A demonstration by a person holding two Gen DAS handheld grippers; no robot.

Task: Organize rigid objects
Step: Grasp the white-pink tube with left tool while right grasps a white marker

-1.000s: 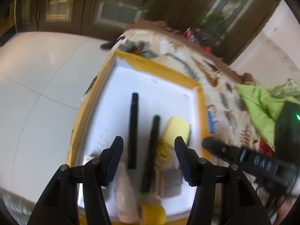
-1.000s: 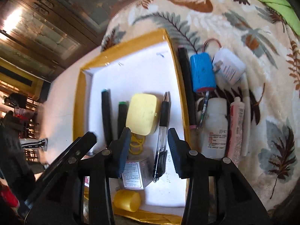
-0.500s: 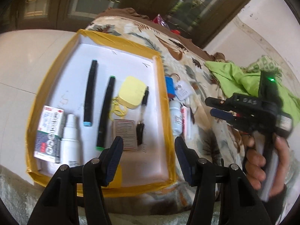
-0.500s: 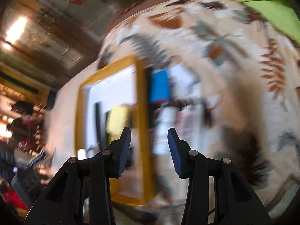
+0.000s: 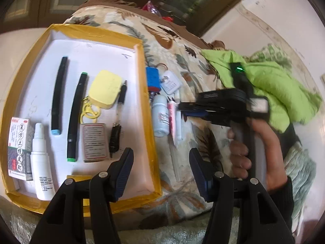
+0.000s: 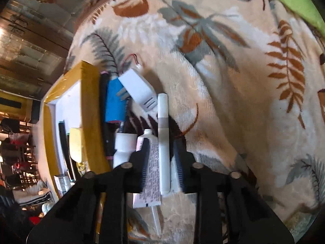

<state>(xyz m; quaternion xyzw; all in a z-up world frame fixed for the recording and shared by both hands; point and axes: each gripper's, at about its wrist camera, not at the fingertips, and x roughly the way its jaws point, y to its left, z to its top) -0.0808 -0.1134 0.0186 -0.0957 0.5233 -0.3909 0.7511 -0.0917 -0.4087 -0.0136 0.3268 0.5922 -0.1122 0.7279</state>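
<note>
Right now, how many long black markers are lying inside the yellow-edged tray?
2. The blue-capped marker lies left of centre; the green-capped marker lies beside it, left of the yellow case. Another dark marker lies outside, against the tray wall.

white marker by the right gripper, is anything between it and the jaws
Yes. The pink ointment tube lies against the white marker, and both sit between the closing jaws of the right gripper, so the tube separates the marker from the jaw nearer the tray. Nothing shows on the marker's other side.
</note>
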